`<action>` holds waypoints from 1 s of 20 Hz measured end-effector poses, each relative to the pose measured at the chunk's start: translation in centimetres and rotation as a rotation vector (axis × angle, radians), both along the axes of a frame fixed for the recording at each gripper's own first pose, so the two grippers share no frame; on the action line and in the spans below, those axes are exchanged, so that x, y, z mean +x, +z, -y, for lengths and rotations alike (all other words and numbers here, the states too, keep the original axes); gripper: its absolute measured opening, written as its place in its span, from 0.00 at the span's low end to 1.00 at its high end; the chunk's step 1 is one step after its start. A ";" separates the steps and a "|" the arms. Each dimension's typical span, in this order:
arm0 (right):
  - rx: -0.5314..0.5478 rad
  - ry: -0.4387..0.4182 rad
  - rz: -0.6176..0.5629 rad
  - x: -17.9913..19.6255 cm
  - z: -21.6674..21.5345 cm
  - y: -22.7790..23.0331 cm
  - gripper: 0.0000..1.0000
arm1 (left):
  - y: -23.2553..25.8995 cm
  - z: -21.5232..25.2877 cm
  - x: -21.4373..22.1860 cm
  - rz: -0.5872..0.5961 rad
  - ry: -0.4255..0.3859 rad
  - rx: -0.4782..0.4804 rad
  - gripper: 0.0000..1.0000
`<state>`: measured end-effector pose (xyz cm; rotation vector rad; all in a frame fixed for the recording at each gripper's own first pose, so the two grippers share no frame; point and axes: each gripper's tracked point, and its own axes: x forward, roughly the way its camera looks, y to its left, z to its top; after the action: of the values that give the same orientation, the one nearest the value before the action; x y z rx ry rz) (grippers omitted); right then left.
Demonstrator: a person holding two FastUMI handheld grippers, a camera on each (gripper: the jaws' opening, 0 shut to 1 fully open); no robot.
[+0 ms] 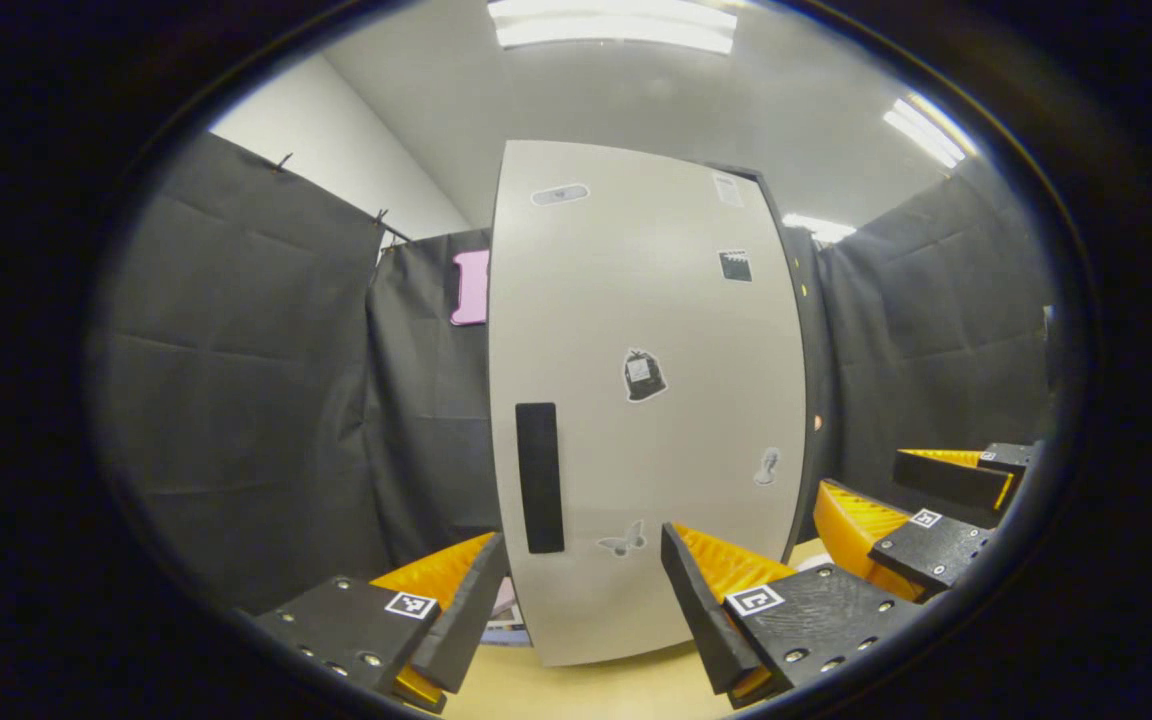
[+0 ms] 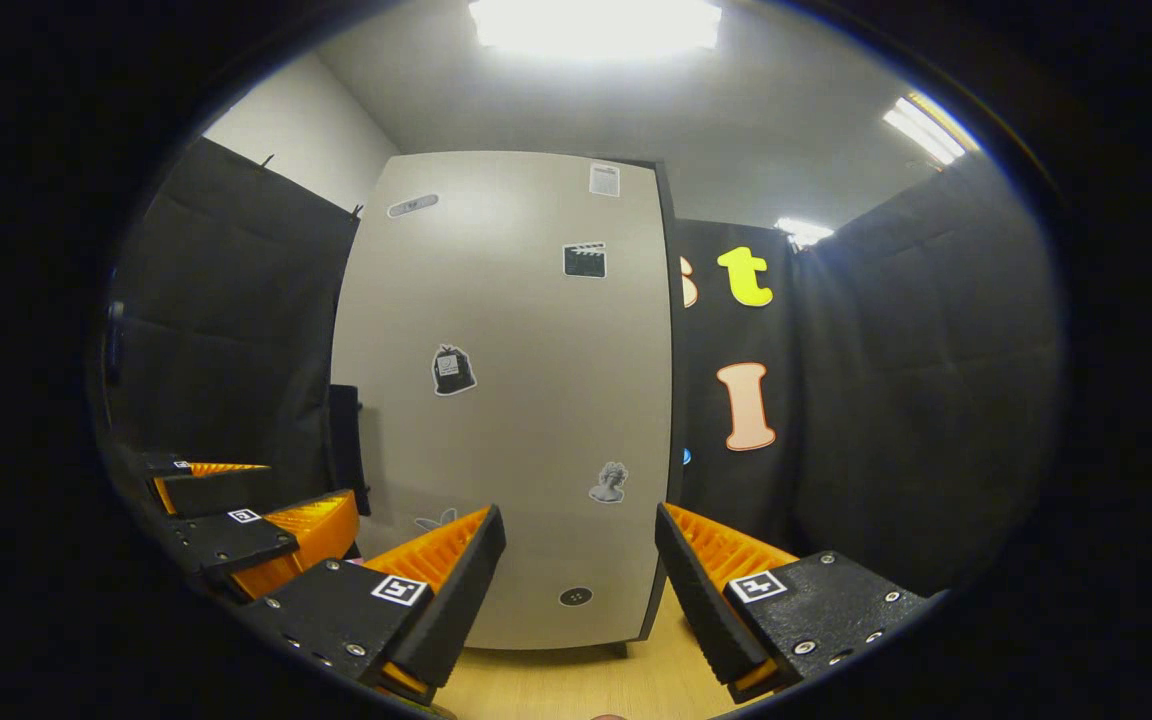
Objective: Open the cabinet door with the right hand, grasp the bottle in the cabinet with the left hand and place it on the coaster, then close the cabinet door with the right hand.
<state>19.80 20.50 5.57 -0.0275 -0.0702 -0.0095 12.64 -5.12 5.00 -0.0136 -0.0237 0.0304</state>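
Right gripper [image 2: 576, 580] spread wide, nothing between fingers, hovering over wooden tabletop [image 2: 586, 690] just short of cabinet door [image 2: 506, 400]. Pointed at lower middle of door, toward its right edge. Door shut, upright, long axis vertical. Dark handle [image 2: 344, 450] on far left edge of door, also vertical, mid-low height; sits left of right gripper's line, so a leftward swing looks needed before any pull. Left gripper [image 1: 586, 600] also spread, empty, low in front of same door; handle [image 1: 539, 478] lies just up-left of its gap, closer to it than to right gripper. Judged awkward: task wants right hand on handle, yet left one nearer. Right gripper seen again at right of door [image 1: 921, 500] in left gripper view. Bottle presumably behind door, hidden; coaster not made out. Stickers [image 2: 453, 370] scattered on door face. Black cloth beyond.
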 end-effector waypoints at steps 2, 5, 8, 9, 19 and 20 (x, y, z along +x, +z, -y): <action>0.010 0.005 0.019 -0.2 -0.1 0.5 0.94 | 0.0 0.2 -0.1 0.003 -0.010 0.000 0.89; 0.032 0.009 0.026 -0.3 0.1 0.5 0.94 | -0.1 0.0 -0.4 0.005 0.000 -0.027 0.84; 0.052 0.005 0.029 -0.7 0.4 0.6 0.94 | -0.2 0.1 -0.3 0.005 0.000 -0.025 0.93; 0.062 0.006 0.029 -0.7 0.4 0.6 0.94 | -0.1 0.0 -0.5 0.009 0.007 -0.018 0.92; 0.002 0.014 -0.003 -0.6 0.2 -0.4 0.92 | -0.2 0.1 -0.3 0.002 0.013 -0.019 0.89; 0.001 0.016 -0.007 -0.6 0.2 -0.6 0.92 | -0.2 0.0 -0.2 0.001 0.014 -0.018 0.93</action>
<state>19.24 20.32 4.97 -0.0256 -0.0632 0.0067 12.39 -5.15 4.77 -0.0310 -0.0248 0.0449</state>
